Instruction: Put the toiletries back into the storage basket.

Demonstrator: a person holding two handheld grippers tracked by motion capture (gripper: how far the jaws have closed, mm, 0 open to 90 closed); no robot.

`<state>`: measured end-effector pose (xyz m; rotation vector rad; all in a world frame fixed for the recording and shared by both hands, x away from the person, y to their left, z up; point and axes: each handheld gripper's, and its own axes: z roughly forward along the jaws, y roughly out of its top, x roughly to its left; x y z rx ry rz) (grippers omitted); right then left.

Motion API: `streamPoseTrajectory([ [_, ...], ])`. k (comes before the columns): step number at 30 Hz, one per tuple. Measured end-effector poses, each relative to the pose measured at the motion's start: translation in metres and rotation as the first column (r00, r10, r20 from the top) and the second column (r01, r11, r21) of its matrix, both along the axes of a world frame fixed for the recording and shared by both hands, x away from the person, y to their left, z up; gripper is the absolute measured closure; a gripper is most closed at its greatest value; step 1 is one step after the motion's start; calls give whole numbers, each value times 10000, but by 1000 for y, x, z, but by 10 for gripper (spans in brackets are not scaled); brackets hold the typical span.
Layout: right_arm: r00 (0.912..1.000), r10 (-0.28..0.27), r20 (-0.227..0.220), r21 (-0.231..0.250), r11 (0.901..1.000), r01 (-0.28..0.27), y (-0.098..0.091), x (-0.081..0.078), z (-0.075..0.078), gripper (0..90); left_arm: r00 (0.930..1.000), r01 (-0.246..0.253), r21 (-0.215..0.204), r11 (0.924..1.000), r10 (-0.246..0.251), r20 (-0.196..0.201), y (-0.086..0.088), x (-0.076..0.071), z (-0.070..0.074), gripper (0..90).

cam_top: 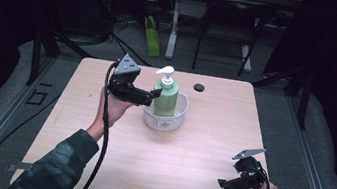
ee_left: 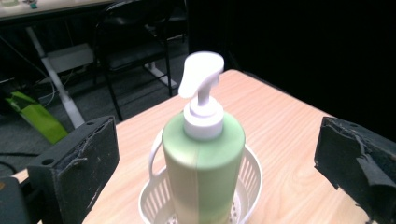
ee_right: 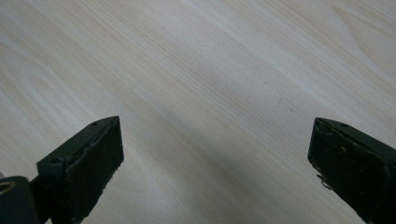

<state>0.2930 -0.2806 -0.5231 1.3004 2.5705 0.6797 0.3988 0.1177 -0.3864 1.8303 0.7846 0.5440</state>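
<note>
The green pump bottle [ee_left: 204, 163] stands upright in the white basket [cam_top: 177, 119] on the tabletop [cam_top: 198, 154], ahead of the left gripper [cam_top: 148, 96], whose fingers [ee_left: 86, 161] are spread wide, touching nothing. The right gripper [cam_top: 224, 183] is released, empty.

Lab: dark framed rig [cam_top: 41, 50], cables [cam_top: 114, 41]

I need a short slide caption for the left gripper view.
Open left gripper facing a green pump bottle standing in a white basket.
</note>
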Motion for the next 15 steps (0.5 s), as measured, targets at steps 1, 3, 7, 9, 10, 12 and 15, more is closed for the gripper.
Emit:
streamPoseTrajectory([
  [1, 10000, -2, -2, 0, 10000, 2, 0, 0, 0, 29, 10000, -15, 16, 10000, 15, -53, 2, -3, -1, 0],
  [3, 10000, -11, -7, 3, 10000, 11, 0, 0, 0, 28, 9999, -1, 72, 10000, 2, -130, 7, -8, -4, 0],
  [7, 10000, -14, -9, -3, 10000, 14, 0, 0, 0, 29, 9992, -45, 211, 9998, 53, -387, 17, -18, -9, 0],
  [9, 10000, 16, -15, -22, 10000, -16, 0, 0, 0, 29, 9987, -107, 264, 9996, 120, -499, 22, -23, -13, 0],
  [10, 10000, 32, -6, -25, 10000, -32, 0, 0, 0, 29, 9985, -135, 287, 9995, 150, -527, 25, -26, -15, 0],
  [12, 10000, 12, -13, -22, 10000, -12, 0, 0, 0, 29, 9978, -221, 356, 9991, 243, -619, 30, -30, -20, 0],
  [15, 10000, 31, 3, -21, 10000, -31, 0, 0, 0, 29, 9958, -309, 445, 9985, 346, -850, 37, -35, -29, 0],
])
